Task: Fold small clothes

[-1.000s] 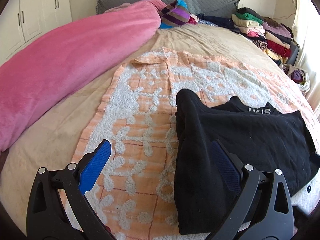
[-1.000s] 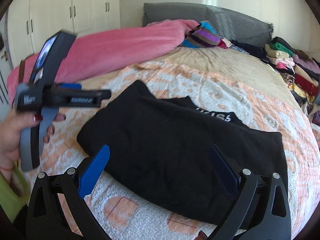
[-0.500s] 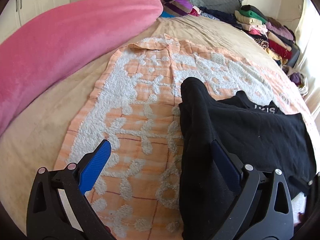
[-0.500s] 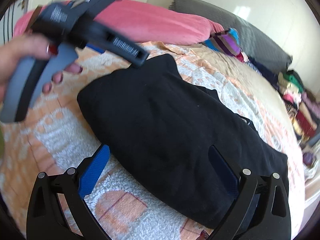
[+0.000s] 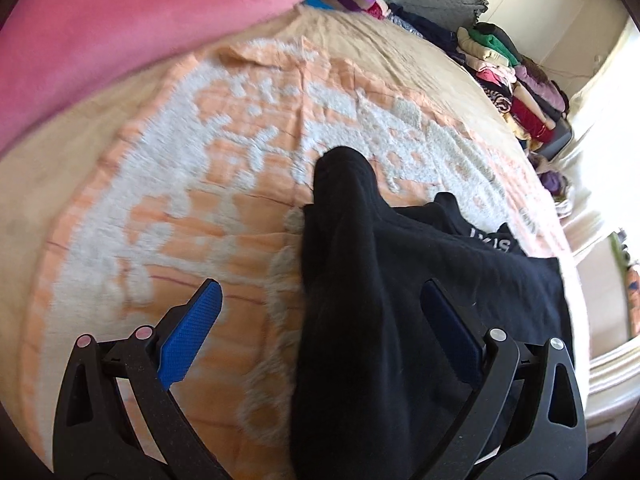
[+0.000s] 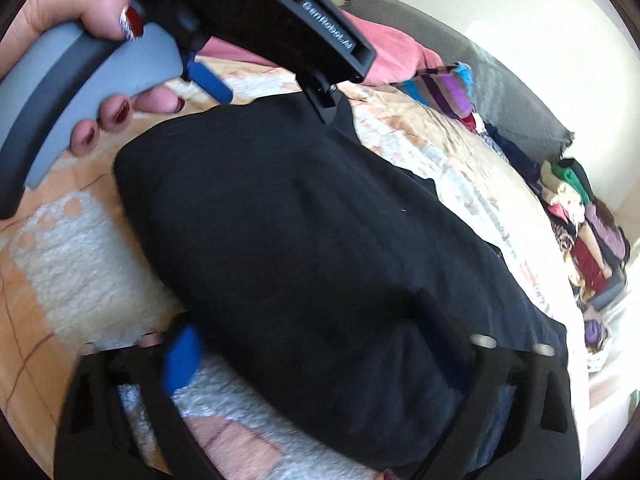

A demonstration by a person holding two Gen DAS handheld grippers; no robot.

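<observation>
The black folded cotton garment is spread on the orange-and-white tufted blanket that covers the wide bed, beside a long pink plush bolster and well apart from the stacked folded clothes along the far edge. The left gripper is held with its jaws wide apart, straddling the garment's thick side fold; nothing is pinched. The right gripper is seen with its jaws closing over the garment's near edge, cloth lying between them, though no pinch is yet shown. A likely fault: only the top layer could be caught by one pair of jaws, so the bundle would be pulled open, or the blanket's pile could be snagged along with it.
</observation>
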